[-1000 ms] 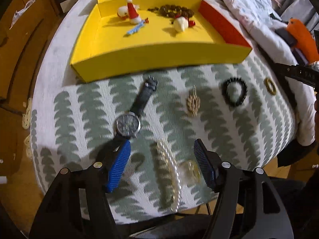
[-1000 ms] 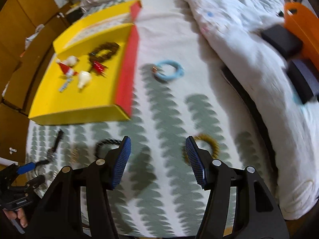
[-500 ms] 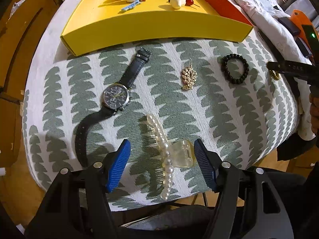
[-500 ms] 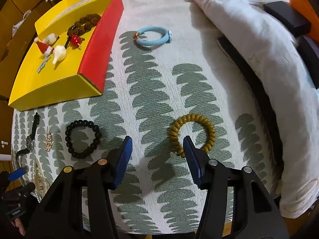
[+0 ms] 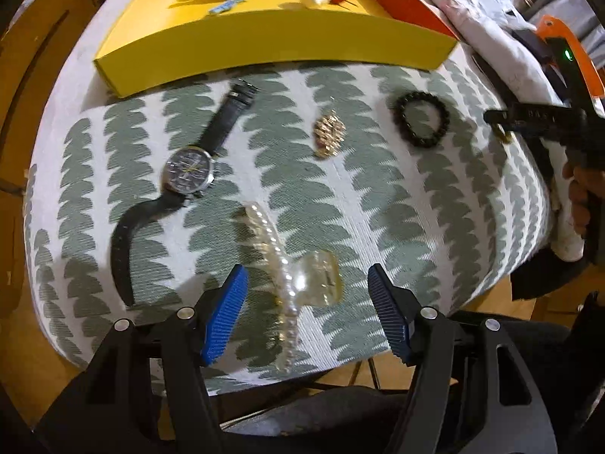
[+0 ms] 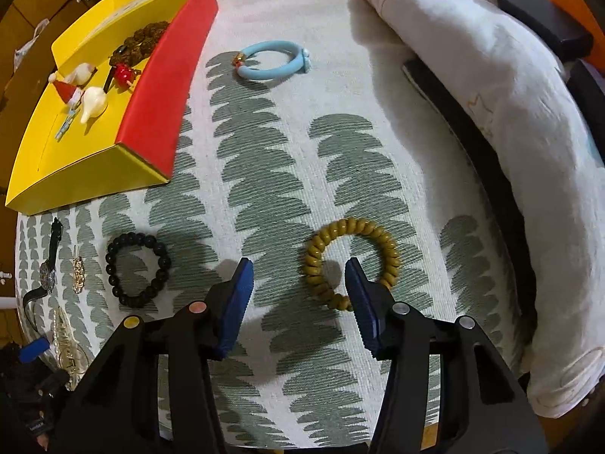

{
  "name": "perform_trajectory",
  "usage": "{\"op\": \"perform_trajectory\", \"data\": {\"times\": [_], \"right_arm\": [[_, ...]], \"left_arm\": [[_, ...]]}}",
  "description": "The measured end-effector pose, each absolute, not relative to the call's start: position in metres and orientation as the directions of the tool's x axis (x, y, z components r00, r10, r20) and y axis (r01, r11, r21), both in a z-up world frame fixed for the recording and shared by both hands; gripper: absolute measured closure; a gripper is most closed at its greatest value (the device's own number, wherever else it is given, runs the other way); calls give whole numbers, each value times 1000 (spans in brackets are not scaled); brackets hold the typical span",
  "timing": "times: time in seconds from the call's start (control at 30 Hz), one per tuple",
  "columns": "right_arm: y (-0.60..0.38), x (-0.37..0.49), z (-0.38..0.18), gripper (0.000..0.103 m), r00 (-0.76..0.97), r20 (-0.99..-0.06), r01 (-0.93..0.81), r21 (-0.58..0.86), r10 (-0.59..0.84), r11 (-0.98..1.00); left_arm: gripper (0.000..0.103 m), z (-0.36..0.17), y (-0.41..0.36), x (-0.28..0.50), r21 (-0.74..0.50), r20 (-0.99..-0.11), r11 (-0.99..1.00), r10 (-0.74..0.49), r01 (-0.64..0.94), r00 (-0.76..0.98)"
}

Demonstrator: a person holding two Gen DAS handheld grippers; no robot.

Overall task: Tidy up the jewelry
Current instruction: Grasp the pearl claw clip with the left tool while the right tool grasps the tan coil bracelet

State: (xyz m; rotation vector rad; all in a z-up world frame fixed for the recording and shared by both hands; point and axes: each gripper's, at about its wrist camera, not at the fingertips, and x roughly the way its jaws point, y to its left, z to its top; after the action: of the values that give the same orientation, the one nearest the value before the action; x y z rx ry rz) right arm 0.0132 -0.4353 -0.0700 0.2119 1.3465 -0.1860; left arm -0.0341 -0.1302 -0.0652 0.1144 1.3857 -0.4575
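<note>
White cloth (image 6: pixel 340 174), green leaf print; yellow tray (image 5: pixel 264 38) at back, quilt (image 6: pixel 491 94) alongside. Left gripper (image 5: pixel 306 302) open astride pearl clip (image 5: pixel 302 280); right gripper (image 6: pixel 298 295) open, straddling coil band (image 6: pixel 351 261).

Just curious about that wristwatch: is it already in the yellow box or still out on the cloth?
Out. The wristwatch lies flat on the patterned cloth, strap spread open, in front of the yellow box.
</note>
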Motion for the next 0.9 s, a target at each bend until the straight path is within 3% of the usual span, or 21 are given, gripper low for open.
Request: {"op": "perform_trajectory", "data": {"times": [0.17, 0.23, 0.4, 0.73, 0.8, 0.9], "right_arm": [[-437, 14, -75, 51, 205, -979, 252, 57, 4, 966], [-438, 16, -78, 61, 203, -979, 249, 58, 6, 967], [-442, 20, -78, 70, 211, -977, 250, 63, 9, 966], [-439, 35, -86, 76, 191, -981, 235, 24, -22, 972], [-435, 36, -87, 79, 188, -981, 230, 5, -39, 973], [-427, 37, -86, 86, 188, -980, 210, -28, -68, 977]], "left_arm": [[37, -75, -135, -31, -187, -967, 909, -236, 372, 91], [37, -78, -137, -29, -176, -970, 913, -225, 367, 94], [37, -77, -145, -27, -166, -970, 916, -218, 364, 106], [37, -85, -158, -27, -170, -970, 909, -222, 381, 96], [40, -86, -158, -25, -174, -970, 909, -225, 379, 95], [54, -90, -156, -23, -173, -971, 913, -221, 370, 91]]}}
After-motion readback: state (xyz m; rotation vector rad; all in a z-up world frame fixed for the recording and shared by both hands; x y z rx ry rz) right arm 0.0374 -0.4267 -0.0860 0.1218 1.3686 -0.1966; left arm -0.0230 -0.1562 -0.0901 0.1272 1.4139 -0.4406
